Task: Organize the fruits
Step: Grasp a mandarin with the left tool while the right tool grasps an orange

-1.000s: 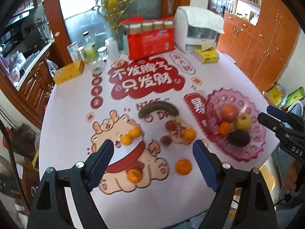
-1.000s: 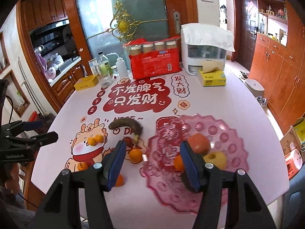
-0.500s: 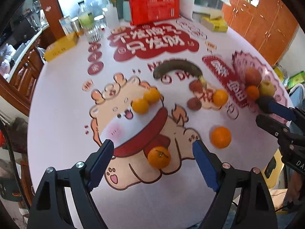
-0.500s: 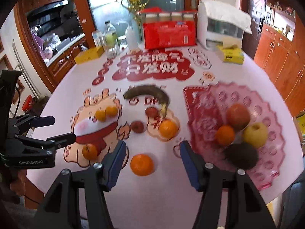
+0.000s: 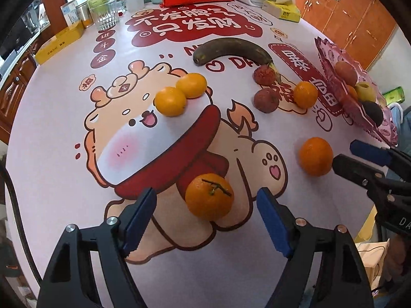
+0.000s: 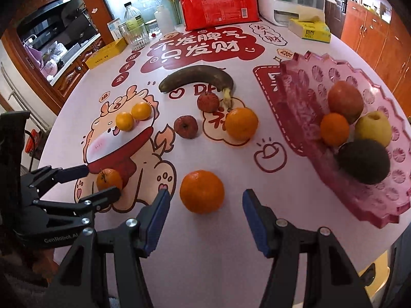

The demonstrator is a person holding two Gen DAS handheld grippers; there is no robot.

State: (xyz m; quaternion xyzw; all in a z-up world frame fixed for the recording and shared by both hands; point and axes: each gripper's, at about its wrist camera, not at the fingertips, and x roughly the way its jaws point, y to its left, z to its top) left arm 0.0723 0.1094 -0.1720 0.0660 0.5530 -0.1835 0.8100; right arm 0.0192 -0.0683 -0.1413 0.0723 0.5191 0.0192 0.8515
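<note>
My left gripper (image 5: 206, 214) is open, its jaws on either side of a stemmed orange (image 5: 209, 196) that lies on the printed tablecloth. My right gripper (image 6: 204, 217) is open just before another orange (image 6: 202, 191), which also shows in the left wrist view (image 5: 315, 156). Loose on the cloth are two small oranges (image 6: 133, 116), two dark red fruits (image 6: 186, 126), a larger orange (image 6: 241, 123) and a dark banana (image 6: 196, 78). The pink fruit tray (image 6: 303, 118) at the right holds a red apple, an orange, a yellow apple and a dark avocado.
At the back of the table stand a red package (image 6: 218, 6), a white appliance (image 6: 292, 0), a tissue box (image 6: 309, 32), bottles and a glass (image 6: 136, 30) and a yellow box (image 6: 106, 52). Wooden cabinets stand to the right; the table's edge runs close under both grippers.
Both grippers have come down and forward towards the table. The left one now frames the stemmed orange; the right one has closed in on the orange near the front edge. No fruit has moved.
</note>
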